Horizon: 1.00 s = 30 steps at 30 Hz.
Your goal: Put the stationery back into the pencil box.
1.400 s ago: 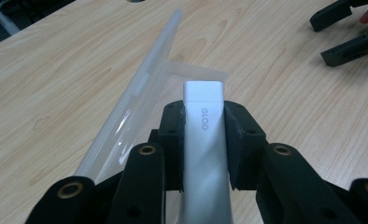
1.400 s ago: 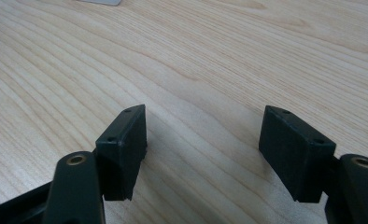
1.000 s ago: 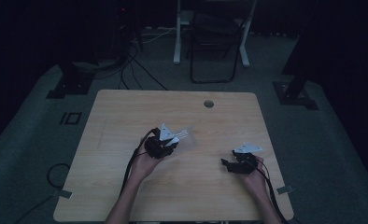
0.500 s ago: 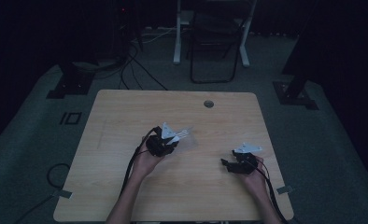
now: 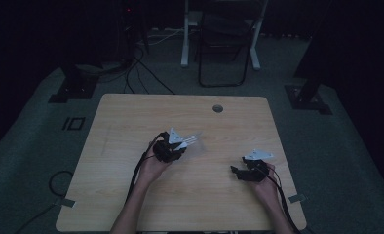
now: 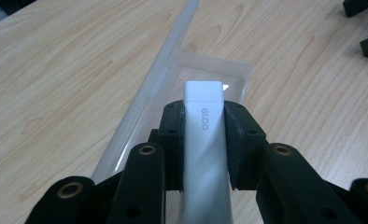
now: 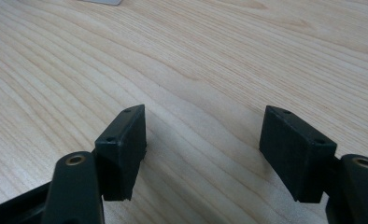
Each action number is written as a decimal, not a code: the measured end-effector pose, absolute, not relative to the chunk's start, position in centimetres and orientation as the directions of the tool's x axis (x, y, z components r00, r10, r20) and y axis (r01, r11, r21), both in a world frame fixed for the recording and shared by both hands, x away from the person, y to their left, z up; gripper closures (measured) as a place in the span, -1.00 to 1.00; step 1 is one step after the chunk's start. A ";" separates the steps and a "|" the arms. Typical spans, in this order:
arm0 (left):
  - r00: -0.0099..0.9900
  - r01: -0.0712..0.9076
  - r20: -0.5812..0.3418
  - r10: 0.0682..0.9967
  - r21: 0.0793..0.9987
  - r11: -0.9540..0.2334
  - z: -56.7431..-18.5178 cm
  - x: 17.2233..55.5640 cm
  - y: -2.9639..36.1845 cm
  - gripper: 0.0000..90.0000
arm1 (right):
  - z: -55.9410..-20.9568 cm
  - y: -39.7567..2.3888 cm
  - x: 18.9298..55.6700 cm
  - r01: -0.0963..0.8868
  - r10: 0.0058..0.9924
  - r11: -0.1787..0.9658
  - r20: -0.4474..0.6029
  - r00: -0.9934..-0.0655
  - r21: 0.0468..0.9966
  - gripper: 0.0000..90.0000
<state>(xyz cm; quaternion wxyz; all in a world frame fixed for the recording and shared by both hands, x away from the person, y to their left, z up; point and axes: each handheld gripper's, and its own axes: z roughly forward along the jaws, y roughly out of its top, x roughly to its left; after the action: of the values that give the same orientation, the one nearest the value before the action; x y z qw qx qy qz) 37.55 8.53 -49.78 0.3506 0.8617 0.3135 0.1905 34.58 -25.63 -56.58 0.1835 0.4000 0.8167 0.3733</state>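
Jaws of left gripper (image 6: 204, 140) clenched on a white GLOO stick (image 6: 203, 121), held over a clear plastic tray (image 6: 191, 77) lying on the counter (image 5: 131, 122); jaws of right gripper (image 7: 203, 149) released, wide apart, nothing between them, hovering low over bare wood. In the high view left gripper (image 5: 178, 146) sits mid-counter, right gripper (image 5: 239, 171) well apart near the right edge. Judgement: pickup of the stick done; placing it, likely into or by the tray, still left. Right side idle so far.
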 end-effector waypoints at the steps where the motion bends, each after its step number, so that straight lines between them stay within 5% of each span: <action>1: 0.731 0.407 0.110 0.673 0.722 -0.560 -49.9 37.7 8.6 0.58 | -56.6 -25.6 34.6 0.516 0.790 0.402 -0.001 -0.614 0.757 -0.29; 30: 0.745 0.393 0.140 0.653 0.698 -0.599 -51.1 38.5 8.7 0.58 | -56.6 -25.6 34.5 0.517 0.788 0.403 0.002 -0.616 0.755 -0.29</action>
<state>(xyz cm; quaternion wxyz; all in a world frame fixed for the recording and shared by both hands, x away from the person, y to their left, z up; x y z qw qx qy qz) 38.53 8.71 -51.12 0.3331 0.8726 0.2996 0.1948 34.48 -25.63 -56.57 0.1813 0.3990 0.8176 0.3734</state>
